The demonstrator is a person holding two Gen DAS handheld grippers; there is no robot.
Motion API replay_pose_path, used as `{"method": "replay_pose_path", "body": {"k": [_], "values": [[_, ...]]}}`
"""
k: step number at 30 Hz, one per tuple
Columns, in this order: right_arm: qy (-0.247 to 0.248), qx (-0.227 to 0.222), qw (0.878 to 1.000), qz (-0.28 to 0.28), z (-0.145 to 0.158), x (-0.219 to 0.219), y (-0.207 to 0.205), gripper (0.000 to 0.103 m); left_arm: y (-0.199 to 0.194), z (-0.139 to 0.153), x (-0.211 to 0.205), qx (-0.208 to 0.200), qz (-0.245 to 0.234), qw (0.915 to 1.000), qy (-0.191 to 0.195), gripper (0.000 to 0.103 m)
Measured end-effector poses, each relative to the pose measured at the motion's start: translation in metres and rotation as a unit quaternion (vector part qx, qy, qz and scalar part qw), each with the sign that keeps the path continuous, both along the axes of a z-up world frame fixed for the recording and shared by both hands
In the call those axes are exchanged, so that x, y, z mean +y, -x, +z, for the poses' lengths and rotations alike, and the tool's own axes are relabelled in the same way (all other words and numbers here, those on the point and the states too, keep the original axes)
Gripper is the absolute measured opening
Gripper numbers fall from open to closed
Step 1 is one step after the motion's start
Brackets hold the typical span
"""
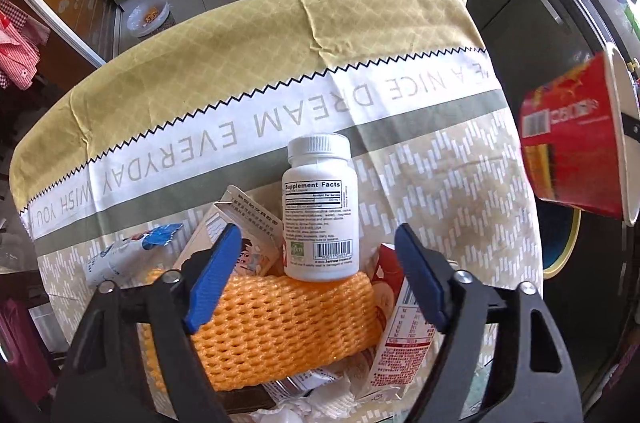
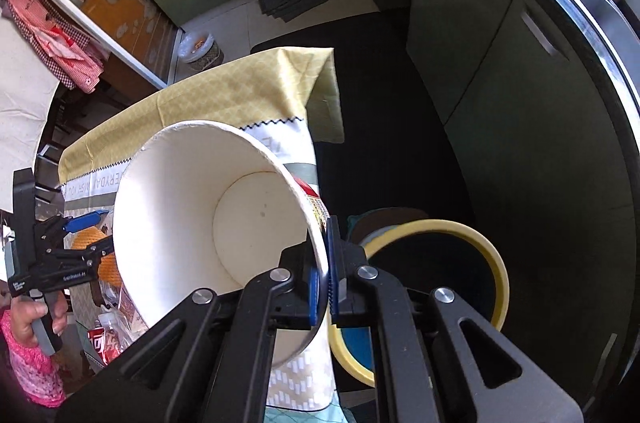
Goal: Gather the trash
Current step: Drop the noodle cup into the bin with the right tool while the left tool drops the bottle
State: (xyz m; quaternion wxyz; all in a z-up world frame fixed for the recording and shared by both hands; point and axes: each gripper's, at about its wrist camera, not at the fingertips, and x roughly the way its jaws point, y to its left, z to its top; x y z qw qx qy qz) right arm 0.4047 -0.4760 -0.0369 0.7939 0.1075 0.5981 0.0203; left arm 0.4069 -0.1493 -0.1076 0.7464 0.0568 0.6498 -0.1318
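My right gripper [image 2: 323, 281] is shut on the rim of an empty red paper noodle cup [image 2: 208, 219], held tilted in the air past the table's right edge, above a yellow-rimmed bin [image 2: 490, 251]. The cup also shows in the left wrist view [image 1: 576, 139]. My left gripper [image 1: 316, 267] is open above a trash pile on the table: an orange foam net [image 1: 276, 327], a white supplement bottle [image 1: 319, 207], a carton on the left [image 1: 240, 223], a red and white carton on the right [image 1: 400, 311], a blue and white wrapper [image 1: 132, 247] and crumpled tissue [image 1: 304, 407]. The left gripper also shows in the right wrist view [image 2: 86, 233].
The table wears a yellow and white cloth [image 1: 248, 63] with printed words. Green cabinets [image 2: 480, 71] run along the right, with a dark floor mat [image 2: 380, 95] below. A small lined waste basket [image 2: 200, 51] stands on the far floor. A red snack packet [image 2: 102, 341] lies near the table's front.
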Motion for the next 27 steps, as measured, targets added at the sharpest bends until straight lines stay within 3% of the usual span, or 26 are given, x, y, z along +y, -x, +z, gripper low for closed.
{"method": "replay_pose_path", "body": {"k": [3, 7, 9, 18, 23, 24, 25, 26, 27], "values": [[0.001, 0.003, 1.0, -0.024, -0.005, -0.032, 0.019, 0.005, -0.007, -0.011, -0.001, 0.016, 0.01, 0.9998, 0.002, 0.055], [-0.003, 0.012, 0.999, -0.046, -0.019, -0.067, 0.039, 0.005, -0.011, -0.021, -0.002, 0.022, 0.016, 0.9996, -0.004, 0.053], [-0.007, 0.018, 0.998, -0.053, -0.028, -0.078, 0.047, 0.005, -0.011, -0.024, -0.004, 0.027, 0.017, 0.9995, -0.005, 0.045], [-0.012, 0.052, 0.995, -0.082, -0.084, -0.116, 0.074, 0.005, -0.01, -0.025, -0.011, 0.015, 0.011, 0.9997, -0.014, 0.045], [-0.028, 0.072, 0.992, -0.097, -0.118, -0.131, 0.081, 0.006, -0.011, -0.008, -0.009, 0.0, 0.014, 0.9999, -0.006, 0.045], [-0.038, 0.071, 0.992, -0.097, -0.124, -0.132, 0.081, 0.011, -0.011, -0.005, -0.009, -0.003, 0.014, 0.9999, -0.005, 0.045], [-0.048, 0.073, 0.991, -0.097, -0.131, -0.134, 0.078, 0.022, -0.011, -0.001, -0.01, -0.006, 0.013, 0.9999, -0.004, 0.045], [-0.044, 0.083, 0.99, -0.101, -0.139, -0.137, 0.078, 0.056, -0.011, 0.004, -0.011, -0.01, 0.013, 0.9999, -0.004, 0.045], [-0.026, 0.084, 0.99, -0.11, -0.146, -0.142, 0.081, 0.066, -0.01, 0.008, -0.013, -0.014, 0.012, 0.9998, -0.003, 0.045]]}}
